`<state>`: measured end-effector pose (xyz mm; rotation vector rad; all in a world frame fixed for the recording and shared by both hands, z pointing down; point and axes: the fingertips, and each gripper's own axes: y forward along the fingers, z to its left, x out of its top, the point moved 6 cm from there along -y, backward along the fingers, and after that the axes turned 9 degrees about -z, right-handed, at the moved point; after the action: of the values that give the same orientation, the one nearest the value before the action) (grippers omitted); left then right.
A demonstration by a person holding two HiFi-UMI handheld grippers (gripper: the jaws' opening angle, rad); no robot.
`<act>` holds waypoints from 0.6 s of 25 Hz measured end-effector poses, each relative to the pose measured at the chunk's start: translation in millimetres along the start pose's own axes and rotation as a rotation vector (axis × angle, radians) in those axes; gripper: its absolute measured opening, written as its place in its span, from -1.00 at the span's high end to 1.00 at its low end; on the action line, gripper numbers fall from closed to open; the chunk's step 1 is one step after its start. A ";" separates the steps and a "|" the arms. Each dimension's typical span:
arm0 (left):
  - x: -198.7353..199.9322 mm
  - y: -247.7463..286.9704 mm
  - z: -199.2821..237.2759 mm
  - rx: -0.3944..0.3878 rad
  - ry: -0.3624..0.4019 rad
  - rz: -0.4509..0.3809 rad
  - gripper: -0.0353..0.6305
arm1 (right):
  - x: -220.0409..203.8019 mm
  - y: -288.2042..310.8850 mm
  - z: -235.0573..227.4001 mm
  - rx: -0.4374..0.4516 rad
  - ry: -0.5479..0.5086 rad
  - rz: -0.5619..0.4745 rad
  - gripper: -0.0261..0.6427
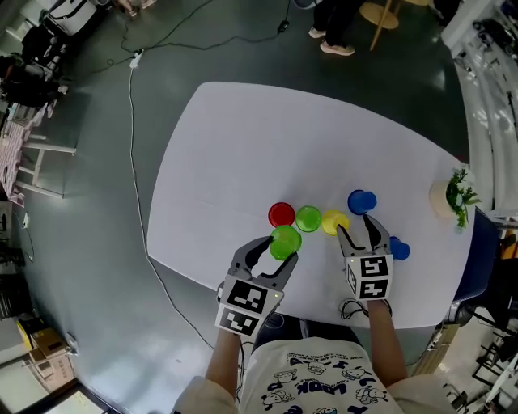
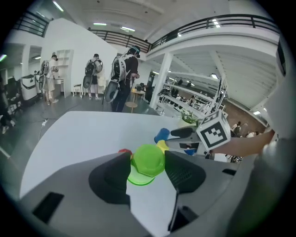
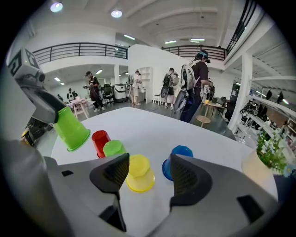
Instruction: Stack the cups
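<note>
Head view: a white surface (image 1: 243,137) stands on a grey floor (image 1: 81,242). The left gripper (image 1: 279,249) and right gripper (image 1: 354,226) are over its near edge.

Left gripper view: a bright hall with people lies beyond. The jaws clamp an inverted lime green cup (image 2: 147,163) by its sides.

Right gripper view: the jaws are released. A yellow cup (image 3: 138,173) stands upside down just ahead between them, and a blue cup (image 3: 180,152) sits beyond the right jaw.

We look down on a white counter (image 1: 243,137) on a dark grey floor (image 1: 89,242), where a thin cable (image 1: 130,145) trails. A potted plant (image 1: 458,194) sits at the counter's edge. Around us is a white hall with a railed balcony (image 3: 83,46), ceiling lights (image 3: 115,14) and people (image 2: 124,74) standing about.
</note>
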<state>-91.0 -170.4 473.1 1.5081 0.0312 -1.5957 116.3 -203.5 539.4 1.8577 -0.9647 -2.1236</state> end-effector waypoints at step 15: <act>21.6 71.7 5.5 -0.029 0.117 0.161 0.17 | -0.5 9.7 -66.5 -0.141 0.083 0.009 0.01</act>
<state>-48.5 -227.8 495.9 1.5403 -0.0010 -1.3731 175.7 -234.7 543.9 1.8531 -0.7829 -2.0348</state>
